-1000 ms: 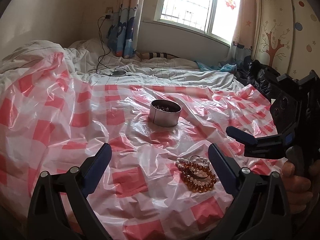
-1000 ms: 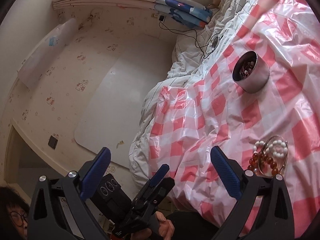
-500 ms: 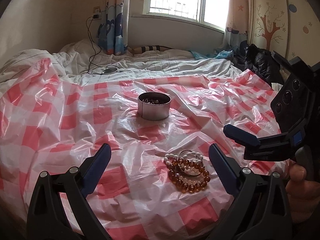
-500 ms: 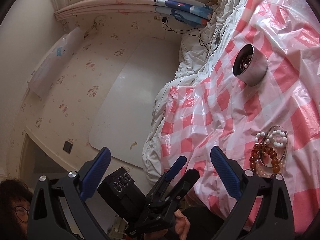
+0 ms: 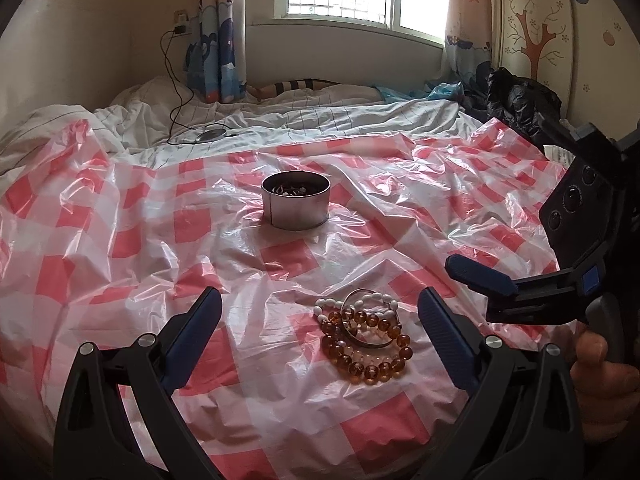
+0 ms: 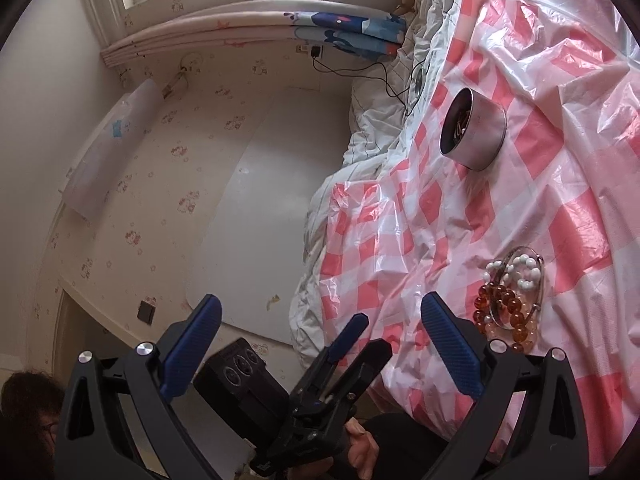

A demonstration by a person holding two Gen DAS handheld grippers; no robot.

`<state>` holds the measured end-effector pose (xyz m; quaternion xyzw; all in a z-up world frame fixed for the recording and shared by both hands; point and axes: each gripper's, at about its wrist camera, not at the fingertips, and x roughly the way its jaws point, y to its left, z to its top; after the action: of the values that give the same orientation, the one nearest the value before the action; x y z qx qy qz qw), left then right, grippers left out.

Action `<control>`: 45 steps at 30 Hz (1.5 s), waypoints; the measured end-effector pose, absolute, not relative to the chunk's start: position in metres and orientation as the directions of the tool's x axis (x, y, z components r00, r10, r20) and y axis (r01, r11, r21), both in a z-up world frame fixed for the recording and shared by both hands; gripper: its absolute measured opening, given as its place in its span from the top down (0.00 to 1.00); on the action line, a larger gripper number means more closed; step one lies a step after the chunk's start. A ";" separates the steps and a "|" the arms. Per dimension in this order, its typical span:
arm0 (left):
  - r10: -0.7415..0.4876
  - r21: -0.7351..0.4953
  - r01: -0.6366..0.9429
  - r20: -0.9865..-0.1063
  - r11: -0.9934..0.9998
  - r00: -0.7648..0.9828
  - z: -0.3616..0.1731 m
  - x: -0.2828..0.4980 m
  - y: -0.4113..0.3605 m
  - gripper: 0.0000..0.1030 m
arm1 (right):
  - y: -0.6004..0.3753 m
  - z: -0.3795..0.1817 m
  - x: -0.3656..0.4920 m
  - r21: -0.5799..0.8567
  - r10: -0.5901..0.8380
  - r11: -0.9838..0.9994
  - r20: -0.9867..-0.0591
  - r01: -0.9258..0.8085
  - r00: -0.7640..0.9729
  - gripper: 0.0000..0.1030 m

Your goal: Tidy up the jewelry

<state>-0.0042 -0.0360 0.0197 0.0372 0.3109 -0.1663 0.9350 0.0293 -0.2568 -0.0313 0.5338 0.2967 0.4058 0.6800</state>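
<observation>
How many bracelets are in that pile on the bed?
3: an amber bead bracelet nearest, a white bead bracelet behind it, a silver bangle lying across both. More may be hidden underneath.

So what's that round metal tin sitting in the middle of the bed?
The tin is a short, round, lidless container with a shiny silver wall showing a vertical seam. It stands upright on the pink-and-white checked plastic sheet, which dips slightly around its base. Inside lies a tangle of small metallic pieces, too small to identify. Nothing else touches it; the bracelet pile lies apart, nearer the camera.
</observation>
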 end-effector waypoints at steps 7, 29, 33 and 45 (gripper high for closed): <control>-0.315 0.009 0.439 -0.684 0.898 0.658 0.002 0.006 -0.041 0.08 | -0.304 -0.044 0.016 0.967 0.790 -0.022 0.173 -0.255 0.588 0.07; -0.425 -0.189 0.443 -0.737 0.876 0.526 -0.039 0.065 -0.033 0.09 | -0.288 -0.035 0.008 0.946 0.812 0.168 0.026 -0.277 0.583 0.07; -0.422 -0.144 0.494 -0.746 0.858 0.515 -0.038 0.060 -0.050 0.11 | -0.288 -0.037 0.008 0.950 0.812 0.162 0.026 -0.267 0.584 0.07; -0.542 -0.345 0.476 -0.752 0.809 0.376 -0.057 0.061 -0.030 0.89 | -0.297 -0.035 0.006 0.953 0.800 0.153 0.038 -0.263 0.599 0.07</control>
<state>0.0614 -0.0303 -0.0568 -0.0355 0.4667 -0.3070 0.8287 0.0059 -0.2966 -0.0350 0.5350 0.2506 0.3708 0.7166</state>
